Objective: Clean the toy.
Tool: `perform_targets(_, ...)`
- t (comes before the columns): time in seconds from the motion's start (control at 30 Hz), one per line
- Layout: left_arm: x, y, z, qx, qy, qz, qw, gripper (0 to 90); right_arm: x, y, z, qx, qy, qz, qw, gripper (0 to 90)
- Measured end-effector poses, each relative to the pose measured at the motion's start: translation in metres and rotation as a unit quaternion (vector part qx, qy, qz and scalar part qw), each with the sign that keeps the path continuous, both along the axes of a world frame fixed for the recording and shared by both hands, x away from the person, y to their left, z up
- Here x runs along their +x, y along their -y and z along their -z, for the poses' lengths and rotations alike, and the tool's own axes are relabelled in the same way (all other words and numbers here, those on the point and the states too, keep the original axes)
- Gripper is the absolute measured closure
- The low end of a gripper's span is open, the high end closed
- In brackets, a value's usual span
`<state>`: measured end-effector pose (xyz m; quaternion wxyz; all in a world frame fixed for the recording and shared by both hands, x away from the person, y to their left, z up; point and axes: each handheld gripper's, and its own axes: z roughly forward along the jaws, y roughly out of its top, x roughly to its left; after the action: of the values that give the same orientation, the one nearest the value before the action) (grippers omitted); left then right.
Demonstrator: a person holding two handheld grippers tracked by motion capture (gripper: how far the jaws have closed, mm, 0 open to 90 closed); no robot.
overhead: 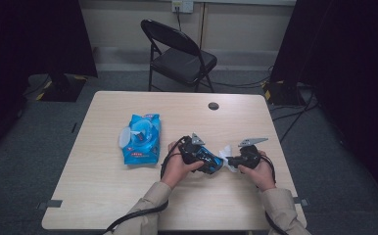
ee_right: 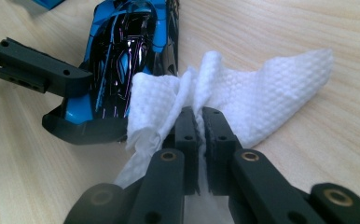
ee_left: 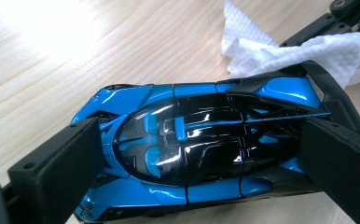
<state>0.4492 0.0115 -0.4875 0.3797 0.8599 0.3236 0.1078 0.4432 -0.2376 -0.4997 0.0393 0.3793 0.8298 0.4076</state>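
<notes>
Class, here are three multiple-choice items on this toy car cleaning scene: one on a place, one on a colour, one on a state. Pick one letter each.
1. Where does the wipes pack lie on the table?
A. left of the grippers
B. right of the grippers
C. on the chair

2. What colours is the toy car?
A. red and white
B. blue and black
C. all yellow

3. What is the right gripper doing?
A. standing open
B. shut on the car
C. shut on the wipe

Answers: 1 A, the high view shows the pack left of both hands. 2 B, its body is blue with glossy black panels. 3 C, the jaws pinch the white wipe at the car's end, while the left gripper clamps the car.
</notes>
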Motion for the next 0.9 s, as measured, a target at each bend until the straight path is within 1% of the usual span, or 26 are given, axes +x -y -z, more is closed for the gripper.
perform_targets(0.17, 0.000, 0.000, 0.000, 0.001, -0.001, -0.001, 1.0000, 0.0, 0.000, 0.004, -0.003, 0.011, 0.001, 0.006, 0.9999, 85.9)
perform_targets(0.33, 0.000, 0.000, -0.001, 0.003, -0.002, 0.000, 1.0000, 0.0, 0.001, 0.006, -0.012, 0.017, 0.006, 0.011, 0.9998, 85.9)
perform_targets(0.47, 0.000, 0.000, 0.000, 0.002, -0.002, 0.000, 1.0000, 0.0, 0.002, 0.007, -0.019, 0.020, 0.014, 0.013, 0.9996, 85.9)
perform_targets(0.63, 0.000, 0.000, 0.000, 0.001, -0.001, 0.000, 1.0000, 0.0, 0.003, 0.007, -0.025, 0.027, 0.020, 0.019, 0.9993, 86.0)
perform_targets(0.73, 0.000, 0.000, -0.001, 0.003, -0.003, 0.000, 1.0000, 0.0, 0.004, 0.008, -0.028, 0.032, 0.029, 0.028, 0.9987, 86.1)
perform_targets(0.9, 0.000, 0.001, 0.000, 0.002, -0.003, 0.000, 1.0000, 0.0, 0.006, 0.012, -0.034, 0.037, 0.034, 0.033, 0.9982, 86.2)
